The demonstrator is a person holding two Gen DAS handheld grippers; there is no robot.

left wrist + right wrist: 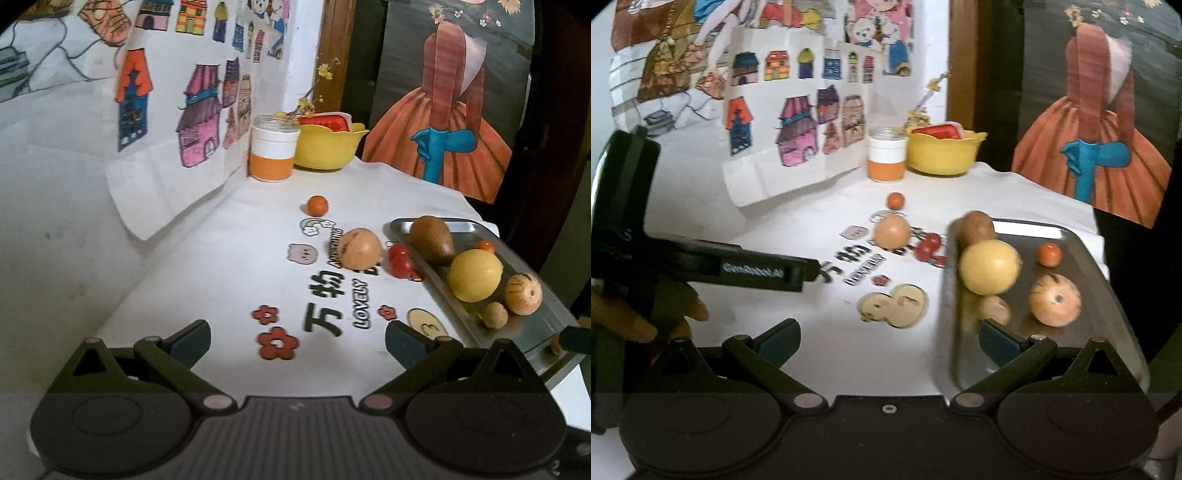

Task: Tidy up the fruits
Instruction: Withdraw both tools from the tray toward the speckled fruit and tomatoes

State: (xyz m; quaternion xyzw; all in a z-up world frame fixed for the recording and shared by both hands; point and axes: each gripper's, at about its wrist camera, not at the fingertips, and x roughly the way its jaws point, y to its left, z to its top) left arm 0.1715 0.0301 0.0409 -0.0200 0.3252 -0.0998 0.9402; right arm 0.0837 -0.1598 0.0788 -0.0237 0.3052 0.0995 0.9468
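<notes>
1. Hovering over the near end of the desk (229,236), my left gripper (297,341) has its jaws spread wide with nothing between them; my right gripper (888,339) is equally wide and empty, one finger over the metal tray (1082,240) and the other over the cloth beside it.

2. Sitting in the tray already are a yellow round fruit (990,266), a brown pear (975,227), a striped peach-coloured fruit (1055,300), a small orange ball (1049,254) and a small tan piece (995,308), blurred in the right view.

3. Waiting on the cloth just outside the tray's left rim are the red cherries (400,260), a pale round fruit (360,248) touching or nearly touching them, and farther back a small orange fruit (317,205), well apart.

4. Risks, in my judgement: the round pieces could roll if nudged by an open finger; clipping the tray rim could shift the tray, which sits near the desk's right edge; the cherries are small and clustered, so a pinch may slip.

5. Orientation: the pear's long axis runs front to back in the left view, fat end away from me and narrow neck towards me. The tray's long axis runs the same way.
</notes>
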